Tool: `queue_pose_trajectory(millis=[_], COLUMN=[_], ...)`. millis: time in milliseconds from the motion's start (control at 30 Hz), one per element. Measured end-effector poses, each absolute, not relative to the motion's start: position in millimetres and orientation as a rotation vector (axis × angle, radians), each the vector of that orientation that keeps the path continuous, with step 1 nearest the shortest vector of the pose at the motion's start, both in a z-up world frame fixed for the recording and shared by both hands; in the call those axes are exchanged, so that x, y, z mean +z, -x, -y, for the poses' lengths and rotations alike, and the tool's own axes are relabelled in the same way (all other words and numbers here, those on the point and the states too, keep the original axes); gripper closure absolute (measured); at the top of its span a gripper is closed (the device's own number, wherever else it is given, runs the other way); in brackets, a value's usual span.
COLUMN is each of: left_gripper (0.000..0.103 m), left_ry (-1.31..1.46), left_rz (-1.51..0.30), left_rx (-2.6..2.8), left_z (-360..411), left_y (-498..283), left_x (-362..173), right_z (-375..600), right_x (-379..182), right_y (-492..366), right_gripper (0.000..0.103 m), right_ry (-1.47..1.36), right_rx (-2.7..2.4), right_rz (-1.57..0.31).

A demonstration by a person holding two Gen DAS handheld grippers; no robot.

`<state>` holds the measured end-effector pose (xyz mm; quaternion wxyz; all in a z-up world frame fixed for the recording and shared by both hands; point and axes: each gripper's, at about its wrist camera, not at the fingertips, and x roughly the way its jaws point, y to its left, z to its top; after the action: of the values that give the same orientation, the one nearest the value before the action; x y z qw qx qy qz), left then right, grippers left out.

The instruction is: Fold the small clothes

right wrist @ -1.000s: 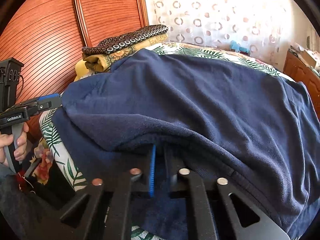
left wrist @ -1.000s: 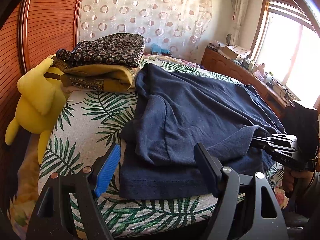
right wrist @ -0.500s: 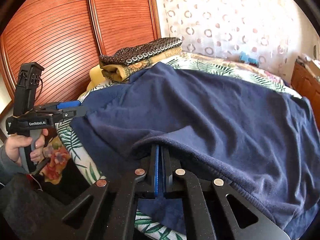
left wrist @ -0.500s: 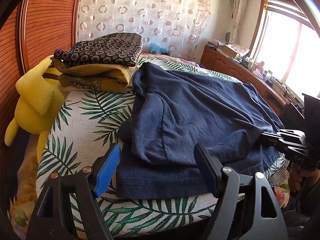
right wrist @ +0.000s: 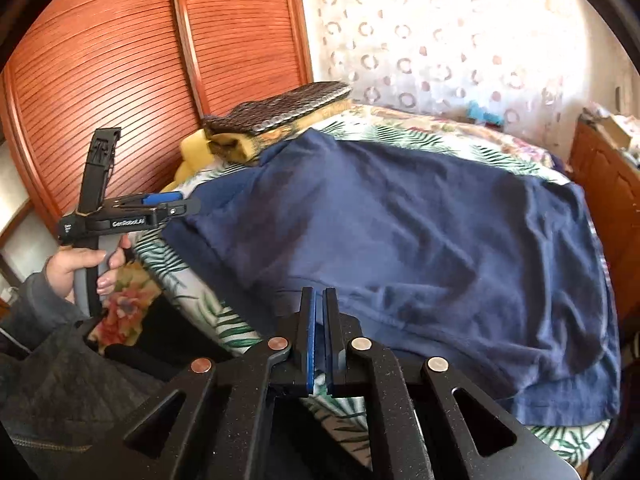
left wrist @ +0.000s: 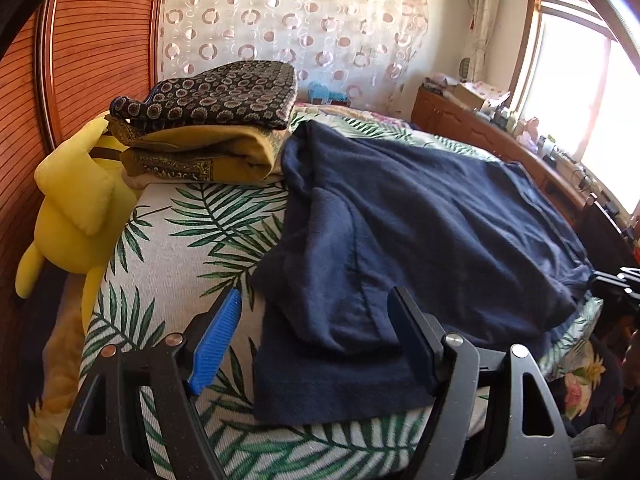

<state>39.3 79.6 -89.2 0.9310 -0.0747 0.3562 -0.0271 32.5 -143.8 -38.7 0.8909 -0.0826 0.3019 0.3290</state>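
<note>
Bedroom, leaf-print bed (left wrist: 172,248). Up close, left tongs (left wrist: 316,344) gape wide and empty, right tongs (right wrist: 319,340) pinched together holding nothing. Navy shirt (left wrist: 420,232) lies half-folded mid-bed; finished folded pile (left wrist: 208,128) sits beyond, so more folds left.

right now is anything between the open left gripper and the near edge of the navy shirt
Nothing visible. The left gripper hangs open right over the navy shirt, whose near hem lies flat on the leaf-print bed cover. The folded pile sits farther back.

One navy garment (left wrist: 420,232), two folded cloths (left wrist: 208,128), one yellow plush toy (left wrist: 76,216).
</note>
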Motion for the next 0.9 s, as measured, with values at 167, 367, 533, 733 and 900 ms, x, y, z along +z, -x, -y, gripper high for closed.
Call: queue_pose_trajectory(millis=[167,367,533,733,900], left_gripper=[0.036,0.070,0.096,0.097,0.097], left_ry=[0.170,0.147,0.172,0.202,0.166], left_rz=[-0.759,-0.759,-0.763,-0.685,-0.628], left_rx=[-0.042,-0.056,-0.110,-0.233,-0.366], left_z=[-86,-82,-79,-60,-15], left_y=[-47,-43,-41,-38,-56], left_x=[-100,-101,-98,-57,-16], right_z=[146,165,184,218,247], right_x=[-45,-58,-66,-66,-61], right_y=[-35,-49,-59,-54,-47], right_gripper=[0.069,0.045,0.045,0.045,0.044], right_ry=[0.171,0.195,0.169,0.098,0.041], right_rx=[0.616,0.450,0.326,0.251,0.221], right_rz=[-0.610,-0.607,-0.628,-0.631,-0.619])
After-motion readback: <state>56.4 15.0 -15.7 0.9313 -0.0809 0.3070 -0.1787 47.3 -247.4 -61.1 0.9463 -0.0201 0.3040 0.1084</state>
